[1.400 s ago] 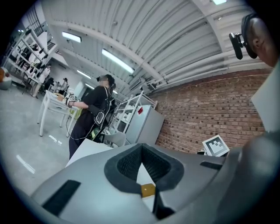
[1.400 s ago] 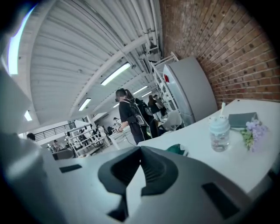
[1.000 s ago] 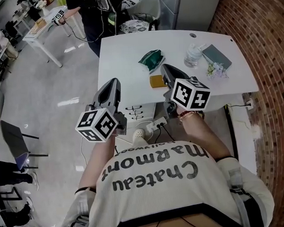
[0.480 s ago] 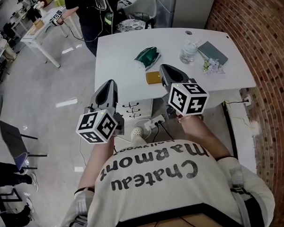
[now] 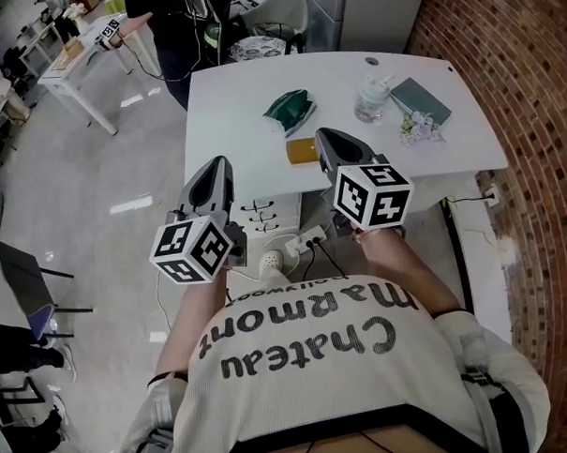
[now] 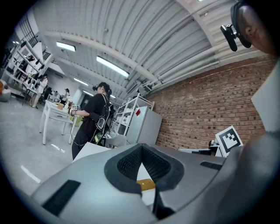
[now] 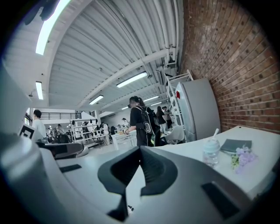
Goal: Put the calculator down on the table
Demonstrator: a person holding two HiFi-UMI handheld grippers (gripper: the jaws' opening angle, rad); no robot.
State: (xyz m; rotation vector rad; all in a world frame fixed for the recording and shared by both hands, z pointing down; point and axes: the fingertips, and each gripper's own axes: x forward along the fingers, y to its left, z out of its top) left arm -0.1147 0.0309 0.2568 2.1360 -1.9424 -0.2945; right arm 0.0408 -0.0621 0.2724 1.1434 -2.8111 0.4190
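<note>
Hovering off near edge of white table (image 5: 240,101) | left gripper (image 5: 220,164), right gripper (image 5: 328,134) were shut, empty | flat dark-grey slab (image 5: 419,99), probably calculator, lay far right: likely light, rigid, slippery; pinch long edges.

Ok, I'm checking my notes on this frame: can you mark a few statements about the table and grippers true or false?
The left gripper and the right gripper are both shut and empty. True.
The green bag lies on the floor. False: it lies on the white table.
The yellow-brown block sits near the table's near edge. True.
The flowers lie at the table's left end in the head view. False: they lie at its right end, beside the dark flat item.
</note>
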